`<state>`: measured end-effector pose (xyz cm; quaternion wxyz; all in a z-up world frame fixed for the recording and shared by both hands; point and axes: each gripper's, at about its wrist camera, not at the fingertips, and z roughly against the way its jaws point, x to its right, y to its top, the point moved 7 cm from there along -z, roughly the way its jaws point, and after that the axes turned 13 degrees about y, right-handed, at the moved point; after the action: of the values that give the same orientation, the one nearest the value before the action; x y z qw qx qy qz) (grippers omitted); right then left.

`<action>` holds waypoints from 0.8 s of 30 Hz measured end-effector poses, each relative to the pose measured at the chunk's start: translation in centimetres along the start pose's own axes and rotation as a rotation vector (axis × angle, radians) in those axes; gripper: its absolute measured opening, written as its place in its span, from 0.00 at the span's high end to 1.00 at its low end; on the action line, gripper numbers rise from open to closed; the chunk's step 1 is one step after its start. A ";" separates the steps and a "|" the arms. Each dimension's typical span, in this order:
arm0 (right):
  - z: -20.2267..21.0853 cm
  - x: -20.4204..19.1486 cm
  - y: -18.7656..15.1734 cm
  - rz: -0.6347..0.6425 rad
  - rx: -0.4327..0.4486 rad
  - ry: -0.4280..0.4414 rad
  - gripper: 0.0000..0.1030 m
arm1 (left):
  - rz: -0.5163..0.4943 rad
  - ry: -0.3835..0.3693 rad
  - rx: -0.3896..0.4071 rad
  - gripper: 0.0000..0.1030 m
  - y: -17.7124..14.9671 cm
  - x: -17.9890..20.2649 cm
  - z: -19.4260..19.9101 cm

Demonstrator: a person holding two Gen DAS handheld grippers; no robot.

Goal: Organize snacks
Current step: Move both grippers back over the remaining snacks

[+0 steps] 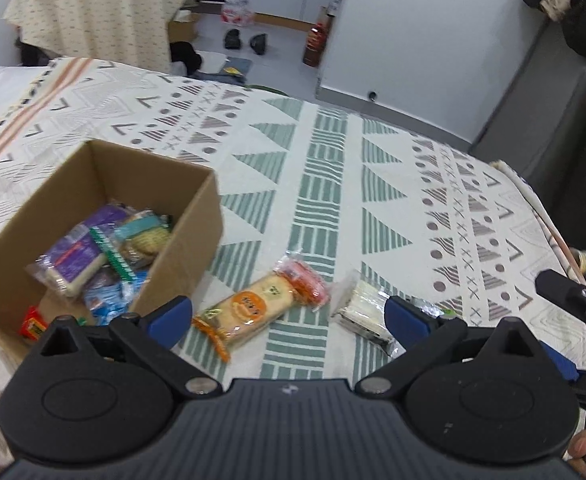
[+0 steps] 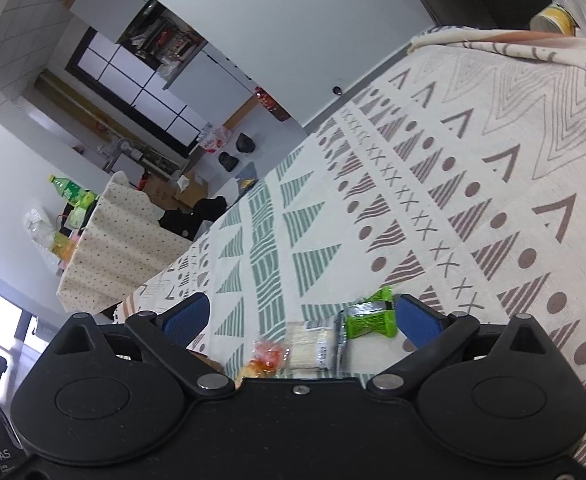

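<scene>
Hovering above the patterned cream, green and grey tablecloth (image 1: 325, 184) that covers the desk, the left tool (image 1: 289, 316) has its blue-padded fingers (image 1: 171, 316) spread wide with nothing between them. Just beyond its left finger, at about eleven o'clock, lies a long clear-wrapped pack of pale biscuits with an orange round label (image 1: 249, 308), and touching that pack's far end at twelve o'clock is a small red-and-orange wrapped snack (image 1: 307, 280). At one o'clock, close to the right finger, rests a clear-wrapped white wafer block (image 1: 363, 308). Further out at ten o'clock stands an open brown cardboard box (image 1: 191, 240), already holding several packets in purple, teal, blue and green wrappers plus a small red-and-yellow one in the near corner. At three o'clock, the black body of the right tool (image 1: 573, 292) pokes into the left wrist view. In its own view, the right tool (image 2: 301, 314) is likewise spread wide and empty; beside its right finger, at one o'clock, sits a bright green wrapped snack with a silver band (image 2: 371, 318), touching or nearly touching the white wafer block (image 2: 313, 344), with the red-and-orange snack (image 2: 269, 354) at the lower edge near the tool's body.
</scene>
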<state>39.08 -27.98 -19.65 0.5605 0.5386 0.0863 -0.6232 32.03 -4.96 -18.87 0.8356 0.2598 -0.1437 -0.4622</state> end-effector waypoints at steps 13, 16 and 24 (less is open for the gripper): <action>-3.1 1.8 -1.1 -0.014 -0.060 -0.050 0.24 | -0.118 -0.053 -0.032 0.20 -0.6 1.6 -5.1; -3.8 2.0 -1.4 -0.006 -0.072 -0.065 0.25 | -0.129 -0.052 -0.040 0.25 -0.8 1.6 -6.4; -5.9 3.0 -2.1 -0.006 -0.111 -0.092 0.26 | -0.170 -0.039 -0.053 0.32 -0.9 1.9 -9.4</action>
<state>41.44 -24.86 -25.39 0.5910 0.4774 0.0966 -0.6430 36.92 -4.13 -27.11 0.7968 0.2397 -0.1250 -0.5403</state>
